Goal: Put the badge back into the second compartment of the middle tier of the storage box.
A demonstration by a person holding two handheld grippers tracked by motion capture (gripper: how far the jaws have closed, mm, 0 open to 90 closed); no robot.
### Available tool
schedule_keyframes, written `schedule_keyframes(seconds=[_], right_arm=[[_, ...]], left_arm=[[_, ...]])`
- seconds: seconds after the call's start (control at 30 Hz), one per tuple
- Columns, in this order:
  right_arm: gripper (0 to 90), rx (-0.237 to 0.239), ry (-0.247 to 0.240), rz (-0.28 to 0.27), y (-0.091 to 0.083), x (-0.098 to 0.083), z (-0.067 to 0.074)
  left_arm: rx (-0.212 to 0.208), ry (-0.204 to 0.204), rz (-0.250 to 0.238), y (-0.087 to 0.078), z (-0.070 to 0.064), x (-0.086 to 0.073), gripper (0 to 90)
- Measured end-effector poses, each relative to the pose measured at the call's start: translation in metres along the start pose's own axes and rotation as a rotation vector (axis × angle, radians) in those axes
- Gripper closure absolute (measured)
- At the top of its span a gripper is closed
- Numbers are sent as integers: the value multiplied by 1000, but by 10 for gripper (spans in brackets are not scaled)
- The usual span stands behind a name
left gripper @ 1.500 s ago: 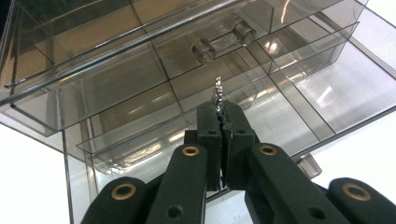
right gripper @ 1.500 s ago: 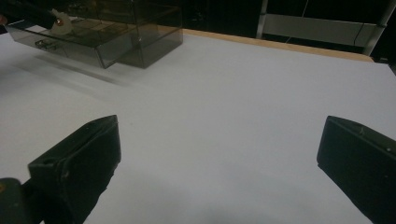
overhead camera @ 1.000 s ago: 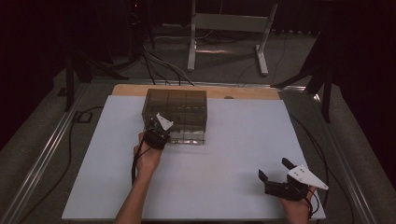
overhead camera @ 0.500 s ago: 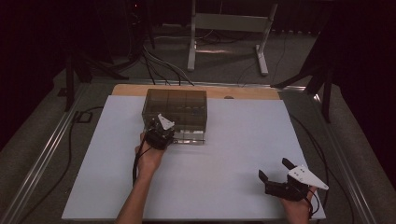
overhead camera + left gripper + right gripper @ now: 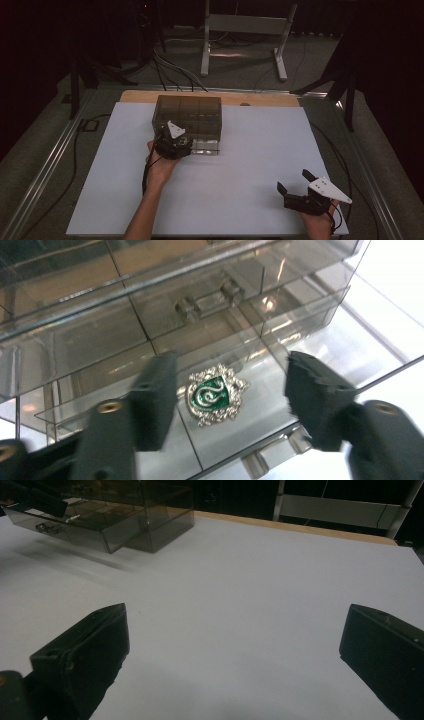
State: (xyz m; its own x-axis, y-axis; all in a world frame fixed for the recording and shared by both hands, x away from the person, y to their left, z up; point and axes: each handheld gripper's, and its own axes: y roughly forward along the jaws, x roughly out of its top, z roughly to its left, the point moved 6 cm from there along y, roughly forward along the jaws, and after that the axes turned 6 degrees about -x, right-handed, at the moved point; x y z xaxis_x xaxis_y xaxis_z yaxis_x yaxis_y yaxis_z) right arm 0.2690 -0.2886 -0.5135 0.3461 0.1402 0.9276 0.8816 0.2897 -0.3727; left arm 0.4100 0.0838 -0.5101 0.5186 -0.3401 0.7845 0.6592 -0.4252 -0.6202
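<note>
Over the pulled-out bottom drawer of a smoky clear organizer box, the left gripper hangs with its jaws spread, having just been opening; a green-and-silver crest badge lies flat on the drawer floor between them, touched by neither pad. In the high view that left gripper sits at the box's front edge, near the far middle of the white table. The right gripper rests well apart at the near right corner, jaws wide and empty above bare tabletop, as the right gripper view confirms.

The risks from here look modest but real. The badge lies close to the left pad, so a careless withdrawal could clip it and drag it toward the drawer's front lip. The drawer stands open with the jaws straddling it; lifting at an angle could catch a pad on the wall or the small handle and tug the light box across the table. Pushing the drawer shut too sharply might send the badge sliding to the back or jam it against a divider. With the other hand far off, nothing steadies the box.
</note>
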Motion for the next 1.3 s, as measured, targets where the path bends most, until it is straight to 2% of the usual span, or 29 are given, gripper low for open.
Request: schedule_keyframes(seconds=[0.17,0.23,0.37,0.43,0.5,0.63,0.73,0.83,1.0,1.3], right_arm=[[0,1,-2,1,0,0,0],[0,2,-4,1,0,0,0],[0,2,-3,2,1,0,0],[0,2,-3,2,1,0,0],[0,3,-5,3,1,-1,0],[0,5,-6,4,1,-1,1],[0,5,-7,3,1,0,1],[0,6,-6,4,1,-1,1],[0,6,-6,4,1,-1,1],[0,12,-12,4,1,-1,4]], left_arm=[[2,-34,-26,-5,1,3,178],[-21,-49,-35,-8,2,4,151],[-81,-80,-53,-15,3,4,18],[-87,-82,-62,-18,4,4,5],[-95,-99,-102,-29,7,5,5],[-84,-113,-139,-42,12,4,5],[-82,-109,-155,-49,14,1,5],[-81,-92,-171,-56,15,-3,5],[-109,-63,-188,-67,13,-12,5],[-91,-28,-186,-82,17,-30,5]])
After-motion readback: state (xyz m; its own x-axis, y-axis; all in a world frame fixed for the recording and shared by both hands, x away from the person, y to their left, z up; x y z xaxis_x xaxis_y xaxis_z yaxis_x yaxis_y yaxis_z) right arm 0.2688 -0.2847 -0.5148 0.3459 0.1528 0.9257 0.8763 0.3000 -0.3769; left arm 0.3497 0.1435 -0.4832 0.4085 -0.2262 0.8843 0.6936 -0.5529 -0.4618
